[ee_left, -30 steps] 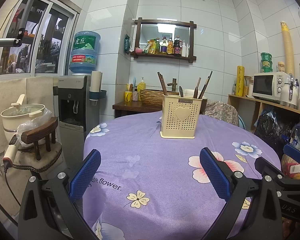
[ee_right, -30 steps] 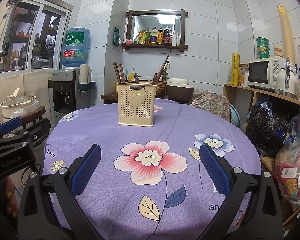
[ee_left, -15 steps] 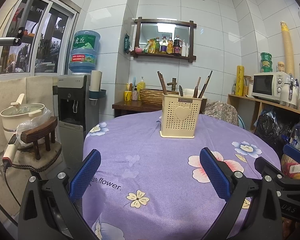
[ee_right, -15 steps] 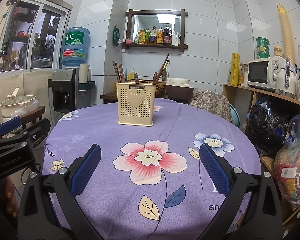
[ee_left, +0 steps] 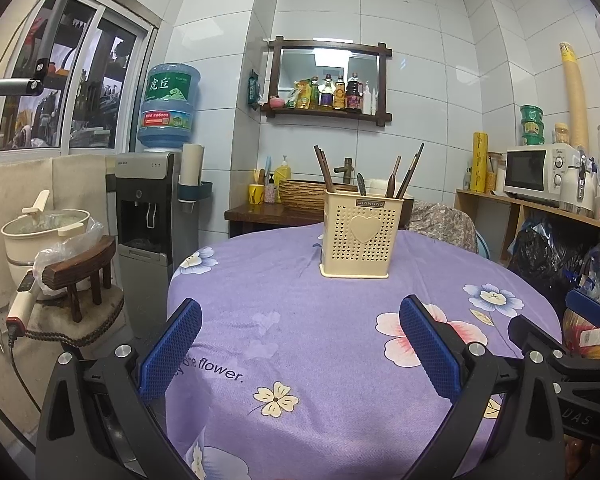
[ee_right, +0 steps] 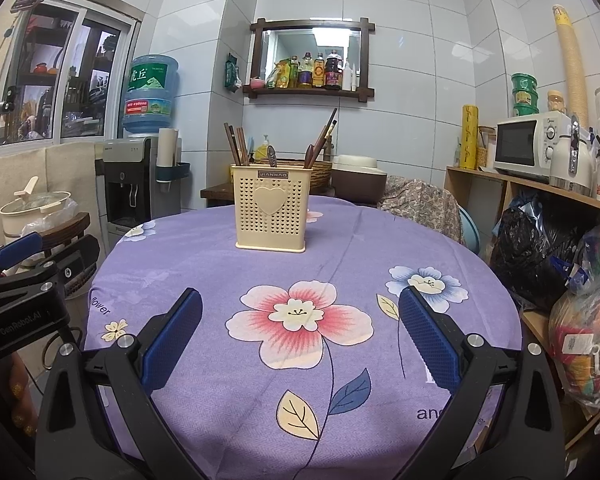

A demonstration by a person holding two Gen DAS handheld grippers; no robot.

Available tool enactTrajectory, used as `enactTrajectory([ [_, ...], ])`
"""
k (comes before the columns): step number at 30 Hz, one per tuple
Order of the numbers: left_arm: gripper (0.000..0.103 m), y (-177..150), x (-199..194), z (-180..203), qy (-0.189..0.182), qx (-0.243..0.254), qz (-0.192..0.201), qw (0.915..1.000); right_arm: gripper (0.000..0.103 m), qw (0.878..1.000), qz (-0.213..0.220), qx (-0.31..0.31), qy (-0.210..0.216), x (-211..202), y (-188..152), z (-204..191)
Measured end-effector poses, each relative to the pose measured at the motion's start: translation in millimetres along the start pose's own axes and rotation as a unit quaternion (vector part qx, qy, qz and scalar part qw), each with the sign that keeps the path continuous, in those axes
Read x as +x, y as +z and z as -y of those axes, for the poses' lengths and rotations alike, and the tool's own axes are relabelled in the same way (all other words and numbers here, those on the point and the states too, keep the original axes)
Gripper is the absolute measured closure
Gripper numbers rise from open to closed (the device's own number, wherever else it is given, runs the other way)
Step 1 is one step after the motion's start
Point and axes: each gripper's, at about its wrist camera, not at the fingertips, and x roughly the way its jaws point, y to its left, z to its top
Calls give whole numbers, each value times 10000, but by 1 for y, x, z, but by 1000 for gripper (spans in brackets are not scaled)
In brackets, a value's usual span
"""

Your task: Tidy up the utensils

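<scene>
A cream perforated utensil holder [ee_left: 360,236] [ee_right: 271,210] with a heart on its front stands upright at the far side of a round table under a purple flowered cloth [ee_left: 320,340] [ee_right: 300,272]. Dark chopsticks [ee_left: 324,168] [ee_right: 236,144] and spoon handles [ee_left: 394,172] [ee_right: 312,152] stick out of its top. My left gripper [ee_left: 300,344] hangs open over the table's near left edge, nothing between its blue pads. My right gripper [ee_right: 300,336] is open above the pink flower print, also empty. Each gripper shows at the edge of the other's view.
A water dispenser [ee_left: 152,208] and a wooden stool [ee_left: 80,280] with a pot stand left of the table. A shelf with a microwave [ee_left: 536,176] and stuffed bags [ee_right: 540,248] lines the right wall. A side table with a basket [ee_left: 304,196] sits behind.
</scene>
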Motion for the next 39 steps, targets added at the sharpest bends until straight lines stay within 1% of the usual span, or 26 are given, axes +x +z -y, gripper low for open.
enactTrajectory([
  [5, 5, 1, 1, 1, -3, -16, -66, 10000, 6, 10000, -10, 5, 8, 0, 0, 0],
  [10, 5, 2, 0, 2, 15, 1, -27, 10000, 6, 10000, 3, 34, -4, -1, 1, 1],
  [39, 5, 1, 1, 0, -1, -27, -74, 10000, 6, 10000, -59, 37, 0, 0, 2, -2],
])
